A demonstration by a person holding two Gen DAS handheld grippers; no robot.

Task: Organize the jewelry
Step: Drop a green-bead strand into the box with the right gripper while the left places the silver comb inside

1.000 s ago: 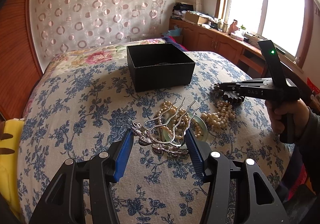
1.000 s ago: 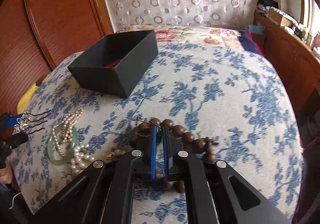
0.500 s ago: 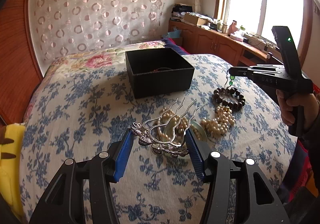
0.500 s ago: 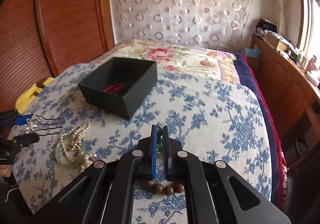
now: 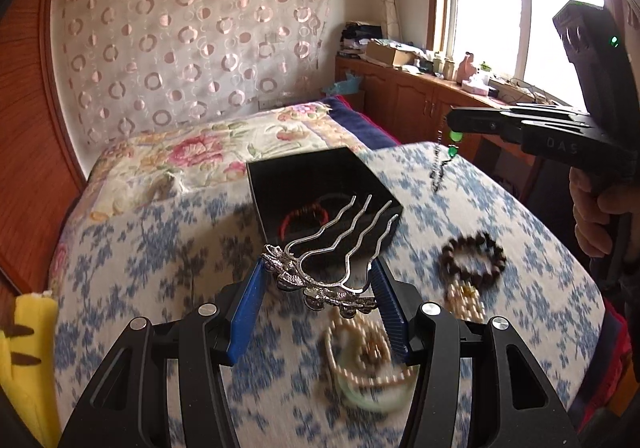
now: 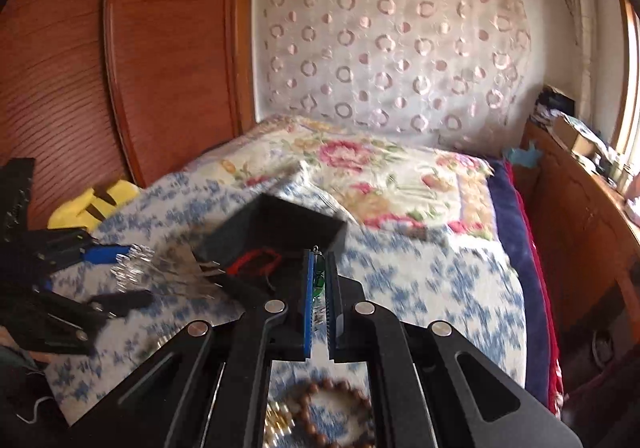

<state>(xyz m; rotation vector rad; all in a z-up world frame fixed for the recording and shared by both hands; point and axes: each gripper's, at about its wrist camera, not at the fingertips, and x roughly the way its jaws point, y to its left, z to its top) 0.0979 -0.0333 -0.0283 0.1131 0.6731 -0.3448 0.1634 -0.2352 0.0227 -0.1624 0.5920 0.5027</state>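
My left gripper (image 5: 320, 288) is shut on a silver hair comb (image 5: 328, 260), whose wavy prongs point toward the open black box (image 5: 320, 184). A red bracelet (image 5: 304, 218) lies inside that box. My right gripper (image 6: 319, 276) is shut on a green-beaded earring (image 6: 319, 282); in the left wrist view the earring (image 5: 450, 152) dangles from the right gripper (image 5: 454, 124) above the bed, right of the box. A brown bead bracelet (image 5: 472, 258), pearl strands (image 5: 368, 352) and a pale green bangle (image 5: 360, 394) lie on the blue floral bedspread (image 5: 160, 248).
A wooden headboard (image 6: 140, 68) stands left of the bed, a yellow plush toy (image 5: 24, 360) beside it. A wooden cabinet (image 5: 420, 108) with clutter runs under the window on the right. A floral pillow (image 6: 360, 176) lies behind the box.
Both grippers rose off the bedspread and moved toward the box. The right one lifted the earring clear of the brown bracelet; the left one carried the comb up over the pearls.
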